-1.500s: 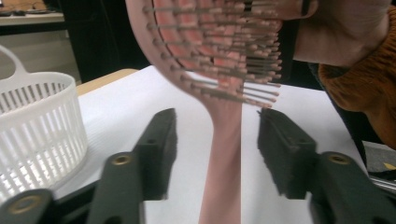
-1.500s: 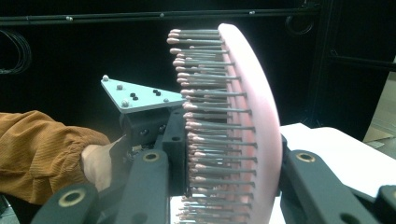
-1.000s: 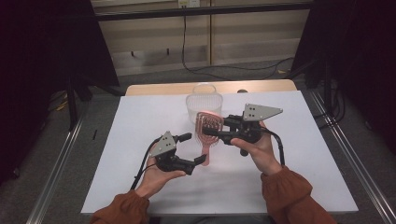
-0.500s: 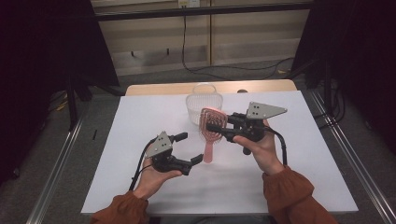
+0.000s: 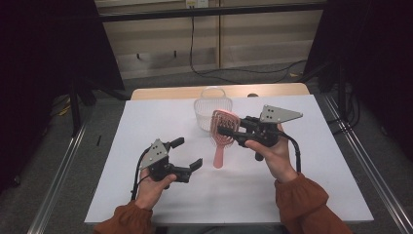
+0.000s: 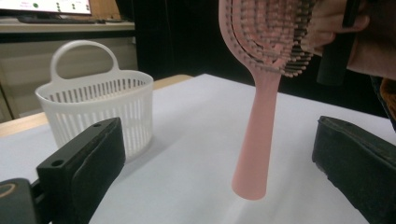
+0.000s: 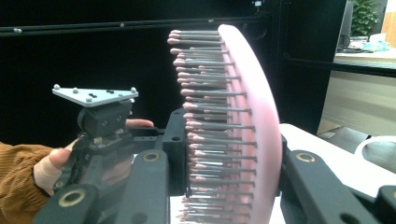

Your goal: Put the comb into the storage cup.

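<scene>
While I watched from my desk, right gripper pinched pink hairbrush by its head, bristles against one jaw, smooth back against other. Brush hung upright, handle down, tip just above white table, close in front of white basket. Left gripper had jaws spread wide, nothing between pads; brush handle stood ahead of them in left gripper view. I saw left gripper low, near table, apart from brush.

Lab-type recording space: white table between black curtains, metal frame rails, trailing cables
</scene>
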{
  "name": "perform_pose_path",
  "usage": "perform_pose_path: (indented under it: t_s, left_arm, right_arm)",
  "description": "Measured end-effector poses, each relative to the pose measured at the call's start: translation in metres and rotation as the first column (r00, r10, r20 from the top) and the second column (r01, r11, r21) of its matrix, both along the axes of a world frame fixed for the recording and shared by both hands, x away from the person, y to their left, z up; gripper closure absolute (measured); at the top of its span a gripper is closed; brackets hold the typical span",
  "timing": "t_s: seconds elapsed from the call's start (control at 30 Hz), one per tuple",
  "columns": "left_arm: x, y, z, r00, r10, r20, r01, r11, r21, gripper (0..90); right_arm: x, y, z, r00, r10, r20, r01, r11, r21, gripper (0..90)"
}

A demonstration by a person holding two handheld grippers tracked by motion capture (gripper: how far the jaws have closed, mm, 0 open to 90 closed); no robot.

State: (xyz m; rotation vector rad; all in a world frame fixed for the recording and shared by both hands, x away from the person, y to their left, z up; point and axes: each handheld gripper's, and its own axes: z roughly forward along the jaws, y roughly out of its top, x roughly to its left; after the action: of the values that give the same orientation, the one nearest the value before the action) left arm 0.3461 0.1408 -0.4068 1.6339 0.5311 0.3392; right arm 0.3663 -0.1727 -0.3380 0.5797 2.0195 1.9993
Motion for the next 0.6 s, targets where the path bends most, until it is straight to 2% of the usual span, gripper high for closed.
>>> perform_pose_path:
  t_s: [0.13, 0.37, 0.5, 0.6]
  left_arm:
    - [-0.002, 0.006, 0.001, 0.9998, 0.017, 0.009, -0.017, 0.9998, 0.010, 2.8]
    - [-0.005, 0.015, 0.003, 0.9984, 0.053, 0.023, -0.053, 0.9986, -0.001, 2.5]
    - [-0.008, 0.025, 0.001, 0.9978, 0.055, 0.036, -0.055, 0.9985, -0.007, 1.4]
    - [-0.009, 0.031, -0.001, 0.9954, 0.086, 0.042, -0.086, 0.9963, -0.007, 1.4]
  right_arm:
    - [0.000, 0.000, -0.001, 0.9999, -0.017, -0.001, 0.017, 1.000, 0.006, 64.6]
    - [0.001, -0.002, -0.003, 0.9990, -0.044, -0.006, 0.044, 0.999, 0.010, 64.6]
    - [0.001, -0.005, -0.002, 0.9986, -0.053, -0.003, 0.053, 0.998, 0.019, 64.6]
    - [0.001, -0.006, -0.001, 0.9983, -0.058, 0.002, 0.058, 0.998, 0.020, 64.6]
